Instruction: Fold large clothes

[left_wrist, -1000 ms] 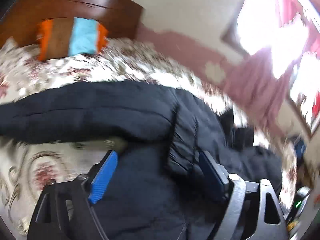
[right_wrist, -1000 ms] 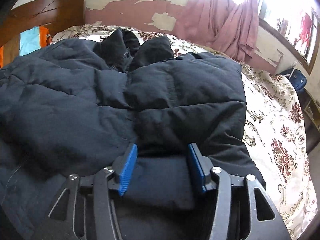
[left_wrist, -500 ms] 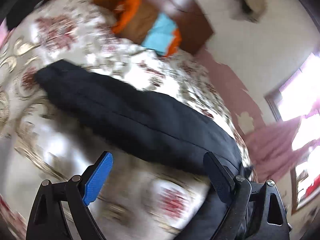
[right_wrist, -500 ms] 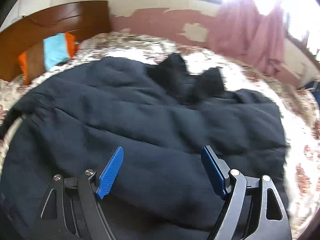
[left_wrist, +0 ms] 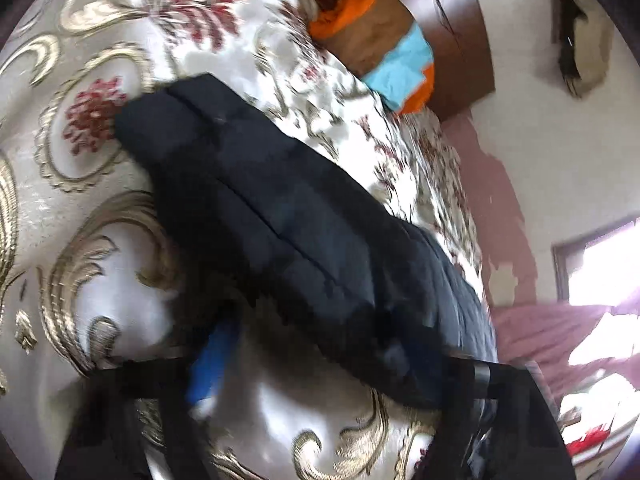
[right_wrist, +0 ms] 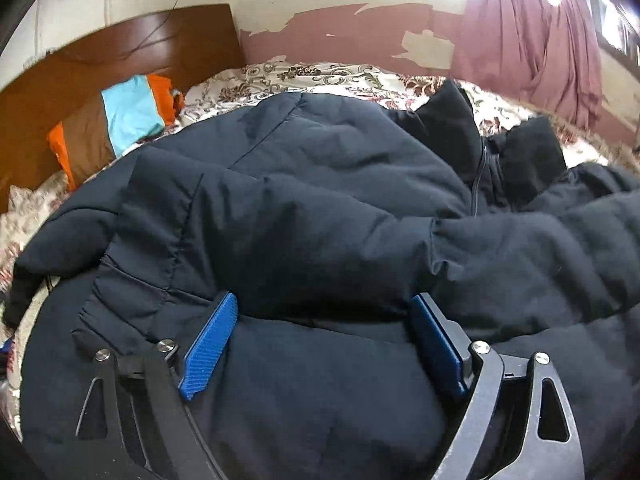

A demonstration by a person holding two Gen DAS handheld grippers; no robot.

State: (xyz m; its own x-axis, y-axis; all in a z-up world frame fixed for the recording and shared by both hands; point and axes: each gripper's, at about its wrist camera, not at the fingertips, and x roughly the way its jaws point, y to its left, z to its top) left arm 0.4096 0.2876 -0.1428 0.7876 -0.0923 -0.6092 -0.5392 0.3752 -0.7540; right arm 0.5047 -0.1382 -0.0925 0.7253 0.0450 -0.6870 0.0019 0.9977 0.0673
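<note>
Large black quilted puffer jacket [right_wrist: 320, 208] lying spread across the floral cream-and-red bedspread [right_wrist: 328, 74], collar and zip toward the far wall, one padded sleeve [right_wrist: 540, 256] already laid across the body. Other sleeve [left_wrist: 256, 200] stretching out flat over the bedspread [left_wrist: 100, 264] toward the headboard side, cuff end well apart from the body.

Left gripper [left_wrist: 316, 360] closing in on that outstretched sleeve near its shoulder end, blue-padded fingers [left_wrist: 212, 364] spread wide on either side of it. Heavy blur; whether any pad is touching fabric, cannot tell. Nothing clamped.

Right gripper [right_wrist: 324, 344] hovering low over the jacket body, blue pads [right_wrist: 208, 344] wide apart, straddling a puffed fold, gripping nothing.

Step in hand, judging by layout: folding in the second sleeve. Next move probably calling for pinching the sleeve through its full padded thickness, lifting and carrying it across the chest to lie on the first; right gripper likely needed to pin the body against sliding.

Beyond: orange, brown and light-blue striped pillow [right_wrist: 116, 128] against the dark wooden headboard [right_wrist: 132, 52]; peeling pink wall, mauve curtain [right_wrist: 528, 36] at the bright window.
</note>
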